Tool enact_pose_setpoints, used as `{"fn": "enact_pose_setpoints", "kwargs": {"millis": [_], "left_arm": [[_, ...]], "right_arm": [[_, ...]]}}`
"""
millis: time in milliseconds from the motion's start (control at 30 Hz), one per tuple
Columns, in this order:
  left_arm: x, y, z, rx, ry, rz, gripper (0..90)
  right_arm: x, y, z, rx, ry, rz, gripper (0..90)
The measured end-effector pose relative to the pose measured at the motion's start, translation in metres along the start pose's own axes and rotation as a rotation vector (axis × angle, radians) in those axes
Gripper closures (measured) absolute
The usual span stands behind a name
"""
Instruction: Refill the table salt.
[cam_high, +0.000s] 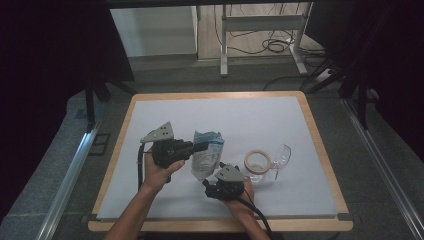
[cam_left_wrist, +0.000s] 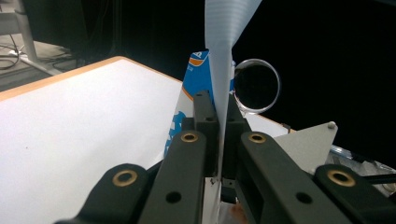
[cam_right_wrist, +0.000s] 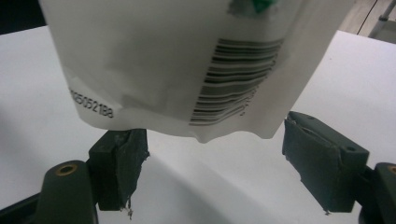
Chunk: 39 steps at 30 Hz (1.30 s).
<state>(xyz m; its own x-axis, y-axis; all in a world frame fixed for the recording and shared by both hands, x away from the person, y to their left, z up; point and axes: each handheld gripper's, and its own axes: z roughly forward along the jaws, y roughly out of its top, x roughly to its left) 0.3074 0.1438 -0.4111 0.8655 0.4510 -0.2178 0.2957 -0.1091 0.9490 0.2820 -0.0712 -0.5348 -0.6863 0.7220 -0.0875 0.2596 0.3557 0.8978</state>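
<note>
Thin printed plastic film, white with blue markings and a barcode — that is the pouch (cam_high: 206, 155), held off the white table (cam_high: 150, 120) near its middle, between the two grippers. It looks light and limp: the lower edge hangs wavy and creased in the right gripper view (cam_right_wrist: 187, 70), so it would likely sag or fold if gripped only at a corner, and the glossy skin may slide between hard pads. The flat sealed edges seem the safest places to pinch, since they are stiffer than the belly and nothing inside gets squeezed.

The left gripper (cam_high: 196, 146) has done just that — its jaws are clamped tight on one side edge of the pouch, the film standing up between the pads in the left gripper view (cam_left_wrist: 219, 112). The right gripper (cam_high: 209, 186) sits below and toward the person, jaws spread wide; the pouch's bottom edge hangs just above and between its pads (cam_right_wrist: 119, 158) without touching either one that I can see.

Just beside the pouch lie a roll of tape (cam_high: 257, 161) and clear safety glasses (cam_high: 281, 157), touching or nearly so, a little apart from the work.
</note>
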Motion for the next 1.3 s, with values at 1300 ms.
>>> {"fn": "enact_pose_setpoints", "kwargs": {"millis": [1300], "left_arm": [[-0.002, 0.005, 0.048, 0.078, -0.037, -0.014, 90.0]], "right_arm": [[0.008, -0.008, -0.019, -0.009, 0.039, 0.013, 35.0]]}}
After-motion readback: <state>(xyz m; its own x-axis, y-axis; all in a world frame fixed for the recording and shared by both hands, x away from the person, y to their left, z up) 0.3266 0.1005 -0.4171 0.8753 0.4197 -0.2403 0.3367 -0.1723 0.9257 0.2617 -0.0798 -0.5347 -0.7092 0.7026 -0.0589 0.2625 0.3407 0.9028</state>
